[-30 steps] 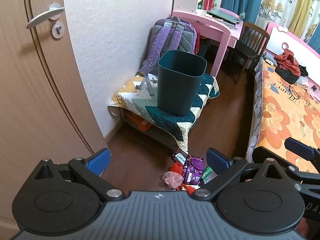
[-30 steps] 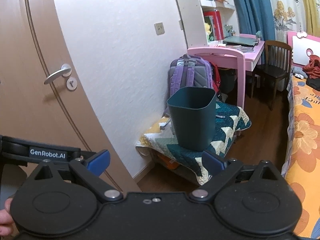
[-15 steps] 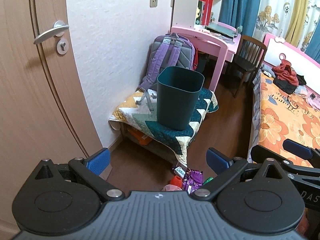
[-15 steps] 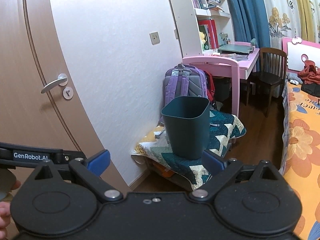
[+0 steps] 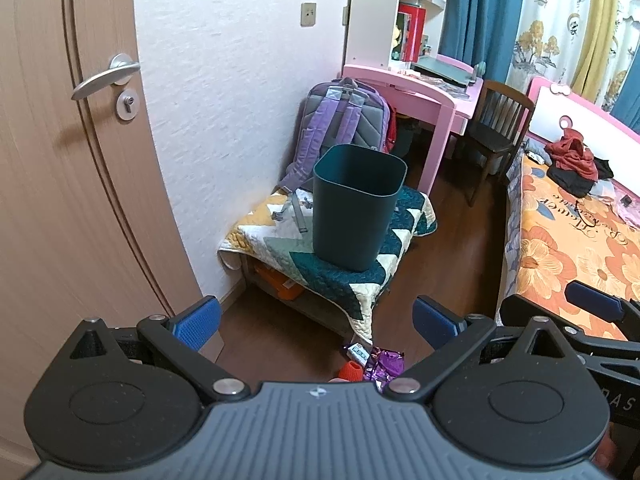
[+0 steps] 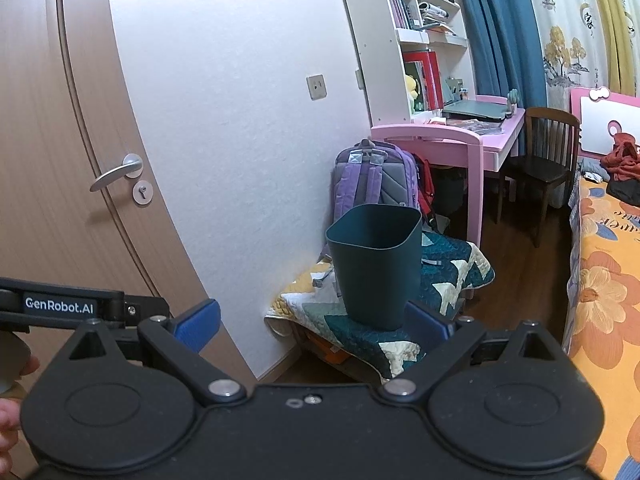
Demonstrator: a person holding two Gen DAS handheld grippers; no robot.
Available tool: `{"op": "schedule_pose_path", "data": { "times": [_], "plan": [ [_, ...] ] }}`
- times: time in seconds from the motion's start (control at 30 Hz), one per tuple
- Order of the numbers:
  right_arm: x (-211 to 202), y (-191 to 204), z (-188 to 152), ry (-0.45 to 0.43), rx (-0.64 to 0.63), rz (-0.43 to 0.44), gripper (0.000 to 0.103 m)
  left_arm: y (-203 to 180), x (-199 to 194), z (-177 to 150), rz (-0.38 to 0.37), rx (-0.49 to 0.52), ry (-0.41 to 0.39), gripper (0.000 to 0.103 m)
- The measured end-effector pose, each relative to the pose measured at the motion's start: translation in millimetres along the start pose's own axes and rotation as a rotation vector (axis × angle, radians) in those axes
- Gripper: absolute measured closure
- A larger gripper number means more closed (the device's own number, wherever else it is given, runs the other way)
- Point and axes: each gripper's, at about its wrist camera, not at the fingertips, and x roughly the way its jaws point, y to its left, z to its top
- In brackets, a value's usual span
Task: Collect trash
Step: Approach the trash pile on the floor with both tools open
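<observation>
Both the left gripper (image 5: 316,318) and right gripper (image 6: 312,318) are wide open, holding nothing. A dark green bin (image 5: 356,208) stands upright on a quilted surface (image 5: 344,276). Wrappers (image 5: 376,362) litter the floor below.

left gripper (image 5: 316,320), black ribbed housing, round pivot discs, silver screws, blue ridged fingertip pads (image 5: 199,322), right gripper (image 6: 314,322) black, white genrobot.ai label

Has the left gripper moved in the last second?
Yes. The left gripper has tilted upward: the door handle sits lower in its view, and the floor trash is nearly hidden.
</observation>
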Motion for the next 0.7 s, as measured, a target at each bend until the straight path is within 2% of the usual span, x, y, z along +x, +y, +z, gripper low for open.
{"op": "schedule_pose_path", "data": {
  "times": [0.7],
  "plan": [
    [2,-19,5,-0.008,0.011,-0.012,0.005,-24,18,11,-0.032,0.023,0.006,0.000]
  ]
}}
